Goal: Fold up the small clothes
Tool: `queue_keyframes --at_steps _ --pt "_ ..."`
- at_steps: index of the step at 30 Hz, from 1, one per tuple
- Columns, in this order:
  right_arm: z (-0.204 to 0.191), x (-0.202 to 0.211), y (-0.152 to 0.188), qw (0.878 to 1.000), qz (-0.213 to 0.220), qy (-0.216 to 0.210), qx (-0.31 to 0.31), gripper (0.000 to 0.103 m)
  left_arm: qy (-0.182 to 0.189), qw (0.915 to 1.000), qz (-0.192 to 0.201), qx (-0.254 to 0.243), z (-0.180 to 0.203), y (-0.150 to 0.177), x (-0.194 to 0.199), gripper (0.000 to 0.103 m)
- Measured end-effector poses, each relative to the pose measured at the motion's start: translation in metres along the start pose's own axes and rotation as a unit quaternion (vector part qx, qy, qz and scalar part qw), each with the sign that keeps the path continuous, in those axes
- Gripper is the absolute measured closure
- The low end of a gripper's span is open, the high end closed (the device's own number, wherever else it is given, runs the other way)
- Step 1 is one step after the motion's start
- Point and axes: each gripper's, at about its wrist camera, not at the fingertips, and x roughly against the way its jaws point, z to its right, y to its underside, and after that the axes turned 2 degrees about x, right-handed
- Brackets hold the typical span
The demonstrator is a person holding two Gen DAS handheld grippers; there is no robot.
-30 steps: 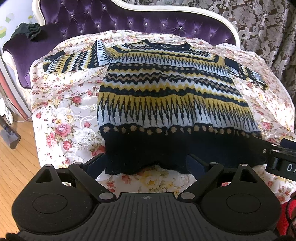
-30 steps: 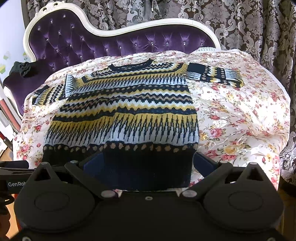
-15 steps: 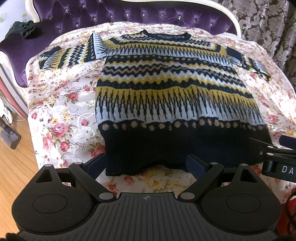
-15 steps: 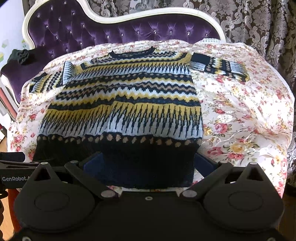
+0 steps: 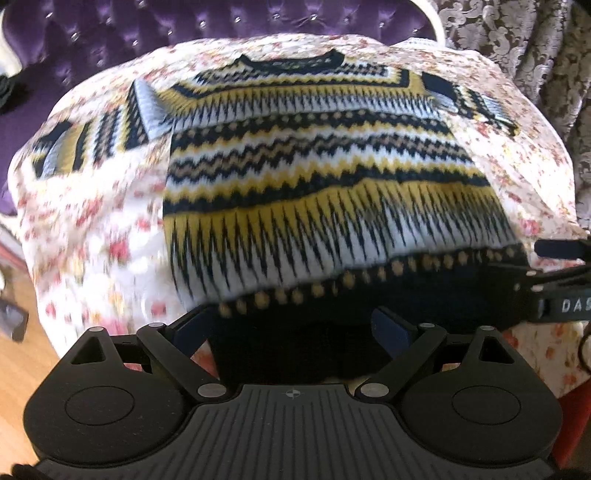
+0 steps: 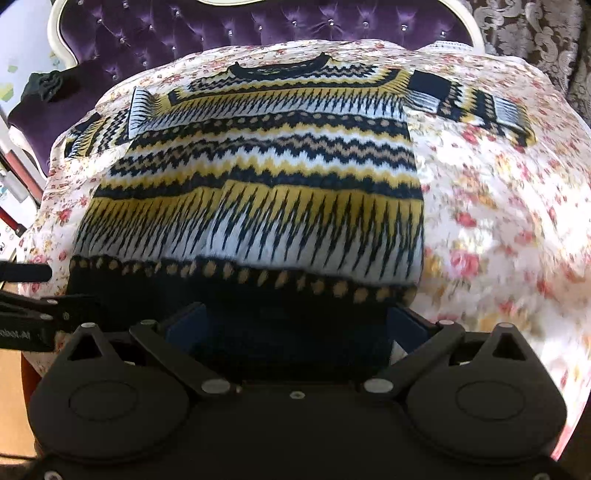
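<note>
- The patterned sweater [image 5: 325,177] lies face up and spread flat on the floral cover [image 5: 92,229], which is draped over a purple tufted sofa [image 6: 258,29].
- Its long axis runs straight away from the person: the dark hem band [image 6: 236,291] is the near end, and the neckline [image 6: 280,68] points toward the sofa's backrest.
- Both sleeves stretch out sideways, across that axis. The left sleeve [image 5: 92,140] reaches toward the sofa's arm, and the right sleeve [image 6: 472,103] lies out on the cover on the other side.
- The left gripper [image 5: 295,328] sits at the hem's left corner with its jaws spread wide. The dark band lies between the two fingers, but they are not pinching it.
- The right gripper [image 6: 295,325] is in the same posture at the hem's right corner: jaws wide apart, hem between them, nothing clamped yet.
- So the sweater lies directly ahead of both pairs of jaws, with the hem edge running crosswise to the fingers. Each hand is nearest its own corner; neither is better placed than the other.
- In my view, the hem is about to be taken at both corners, after which it could be carried along the long axis toward the neckline.
- Much of the near cover and the hem is blurred, so I cannot say how deep the band sits between the fingers.
</note>
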Motion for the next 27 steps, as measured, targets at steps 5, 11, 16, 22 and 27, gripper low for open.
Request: queue_keyframes --at_steps 5,11,16,22,27 --pt "0.014 0.003 -0.035 0.999 0.025 0.020 0.015 0.001 -0.007 0.9994 0.034 -0.010 -0.003 -0.040 0.000 0.010" --pt "0.038 -0.003 -0.089 0.994 0.074 0.068 0.031 0.001 -0.030 0.9953 0.092 0.001 -0.003 -0.082 -0.011 0.010" --pt "0.069 -0.030 -0.138 0.992 0.096 0.085 0.012 0.005 -0.034 0.9940 0.101 0.024 -0.004 -0.102 -0.042 0.010" --pt "0.103 -0.079 -0.189 0.985 0.110 0.129 -0.010 0.015 -0.046 0.9961 0.060 0.047 -0.007 -0.096 -0.095 0.010" --pt "0.127 -0.122 -0.220 0.984 0.094 0.145 -0.031 0.024 -0.054 0.9970 0.039 0.039 -0.009 -0.082 -0.126 0.008"
